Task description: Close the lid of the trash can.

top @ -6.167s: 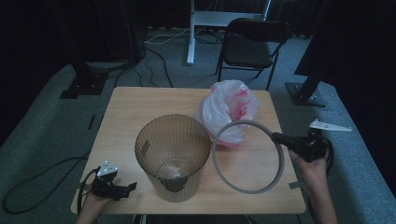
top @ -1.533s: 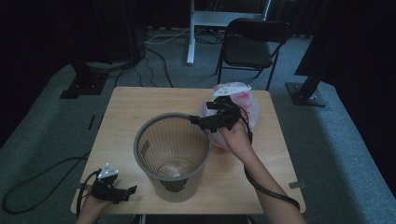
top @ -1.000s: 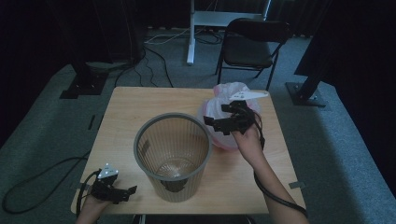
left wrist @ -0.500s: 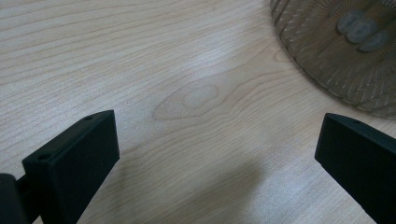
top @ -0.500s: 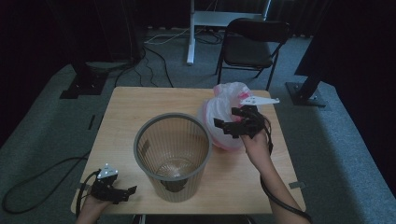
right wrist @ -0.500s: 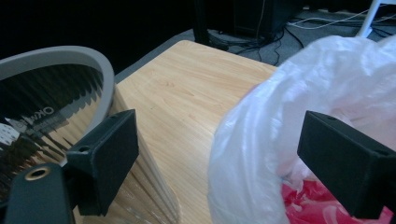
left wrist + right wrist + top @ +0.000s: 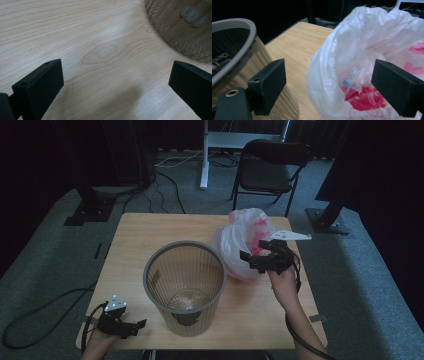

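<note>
We are viewing the right claw [image 7: 248, 259] as it is reaching, jaws spread wide and grasping nothing, toward the white-and-pink plastic bag [image 7: 240, 242] that is lying crumpled on the far right part of the wooden surface [image 7: 150, 230], just beside the ribbed wastebasket [image 7: 184, 287]. In the right gripper view the bag [image 7: 367, 62] is sitting between the two parted jaws, its open mouth facing the camera, while the basket's grey rim [image 7: 229, 27] is standing at the left. We are seeing the left claw [image 7: 131, 327] resting released at the near left corner, and in the left gripper view the basket's base [image 7: 185, 27] is lying beyond bare wood. We are judging the work as early: the bag is not yet gripped, and lifting it and lining the basket are still remaining.
</note>
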A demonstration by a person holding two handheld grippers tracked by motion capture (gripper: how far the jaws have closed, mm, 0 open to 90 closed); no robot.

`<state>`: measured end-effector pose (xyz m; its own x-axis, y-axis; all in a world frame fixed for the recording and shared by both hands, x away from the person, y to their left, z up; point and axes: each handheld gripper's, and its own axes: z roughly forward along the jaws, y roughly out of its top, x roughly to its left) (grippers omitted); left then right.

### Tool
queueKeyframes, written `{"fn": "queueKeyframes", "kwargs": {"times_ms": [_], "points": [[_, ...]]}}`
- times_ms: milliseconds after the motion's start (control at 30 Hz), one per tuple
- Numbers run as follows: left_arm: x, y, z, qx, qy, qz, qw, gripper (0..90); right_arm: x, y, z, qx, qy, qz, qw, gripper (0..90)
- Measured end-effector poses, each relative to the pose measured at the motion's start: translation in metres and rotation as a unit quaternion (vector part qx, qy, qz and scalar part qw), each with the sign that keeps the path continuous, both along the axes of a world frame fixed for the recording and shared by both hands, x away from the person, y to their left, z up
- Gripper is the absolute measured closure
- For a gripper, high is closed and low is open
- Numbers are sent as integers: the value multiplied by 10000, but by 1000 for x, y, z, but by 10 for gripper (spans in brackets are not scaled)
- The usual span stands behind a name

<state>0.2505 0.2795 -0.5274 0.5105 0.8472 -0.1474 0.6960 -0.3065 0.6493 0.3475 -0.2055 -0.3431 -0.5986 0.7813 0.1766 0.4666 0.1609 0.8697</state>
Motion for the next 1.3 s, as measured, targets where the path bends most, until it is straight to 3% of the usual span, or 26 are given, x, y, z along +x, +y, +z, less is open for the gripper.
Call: {"fn": "queueKeyframes", "kwargs": {"times_ms": [333, 1033, 1300], "points": [[0, 0, 0, 2, 17, -18, 10000, 0, -10, -16, -15, 9, -35, -223, 9997, 118], [0, -1, 0, 12, 8, -23, 10000, 0, -23, -48, -64, 156, 203, -583, 9980, 118], [-1, -1, 0, 15, 25, -22, 10000, 0, -30, -62, -82, 256, 186, -673, 9972, 118]]}}
